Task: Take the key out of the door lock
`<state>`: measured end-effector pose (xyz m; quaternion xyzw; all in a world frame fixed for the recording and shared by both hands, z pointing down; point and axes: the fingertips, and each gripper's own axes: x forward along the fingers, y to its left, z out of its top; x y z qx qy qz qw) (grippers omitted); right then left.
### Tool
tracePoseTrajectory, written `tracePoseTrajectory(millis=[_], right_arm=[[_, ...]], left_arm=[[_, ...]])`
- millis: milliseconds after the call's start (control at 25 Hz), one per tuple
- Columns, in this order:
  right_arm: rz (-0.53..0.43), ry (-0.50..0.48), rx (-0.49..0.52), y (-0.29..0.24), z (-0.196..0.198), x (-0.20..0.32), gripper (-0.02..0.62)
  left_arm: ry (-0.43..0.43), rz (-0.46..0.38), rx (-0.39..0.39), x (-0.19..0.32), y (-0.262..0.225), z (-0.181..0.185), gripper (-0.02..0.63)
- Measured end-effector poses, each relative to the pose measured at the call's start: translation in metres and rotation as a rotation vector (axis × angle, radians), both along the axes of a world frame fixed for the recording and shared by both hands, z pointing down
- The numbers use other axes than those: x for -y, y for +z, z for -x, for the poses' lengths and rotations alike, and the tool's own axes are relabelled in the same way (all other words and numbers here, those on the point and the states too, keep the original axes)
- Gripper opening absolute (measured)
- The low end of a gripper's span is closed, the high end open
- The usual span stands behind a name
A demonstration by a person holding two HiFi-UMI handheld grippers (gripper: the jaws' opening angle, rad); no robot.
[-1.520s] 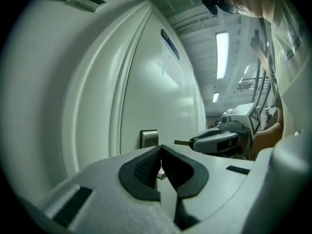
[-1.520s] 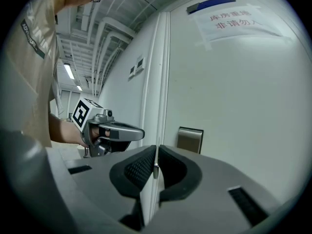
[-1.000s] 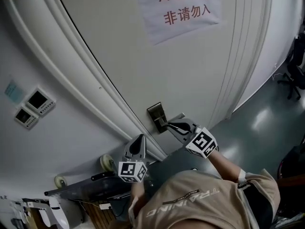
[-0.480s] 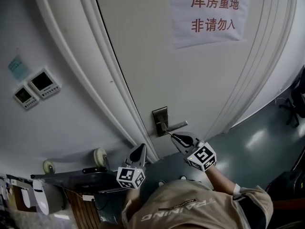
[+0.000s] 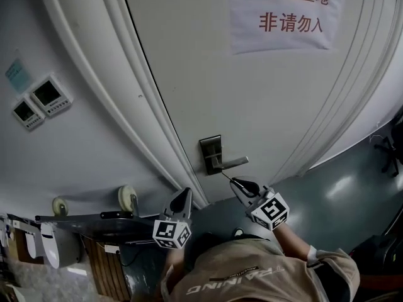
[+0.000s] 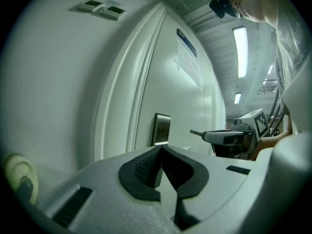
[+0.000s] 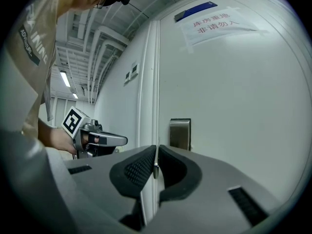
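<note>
Right gripper [image 5: 234, 182] is clenched on the key [image 5: 225, 175], a light, stiff, slippery sliver best pinched flat across its head, now clear of the lock plate [image 5: 211, 154] at its five o'clock, whereas a second ago its tip sat against that plate.

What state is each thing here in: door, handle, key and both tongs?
Door: closed.
Handle: level, untouched.
Key: out of the lock, held.
Right tongs: shut on the key.
Left tongs: shut, empty.
</note>
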<state>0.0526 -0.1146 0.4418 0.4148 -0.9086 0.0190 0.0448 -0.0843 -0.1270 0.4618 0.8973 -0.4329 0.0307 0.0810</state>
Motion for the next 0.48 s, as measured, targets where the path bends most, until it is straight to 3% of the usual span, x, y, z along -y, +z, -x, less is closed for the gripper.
tracePoseTrajectory(millis=[280,480], right_arm=[[-0.015,-0.043,-0.016,-0.001,0.0,-0.017,0.028],[-0.019,-0.025,0.071,-0.007,-0.011,-0.021,0.028]], left_arm=[[-0.032,-0.001,0.025,-0.02,0.0,0.001,0.009],[0.003,-0.027,0.038,-0.016,-0.005,-0.013,0.009]])
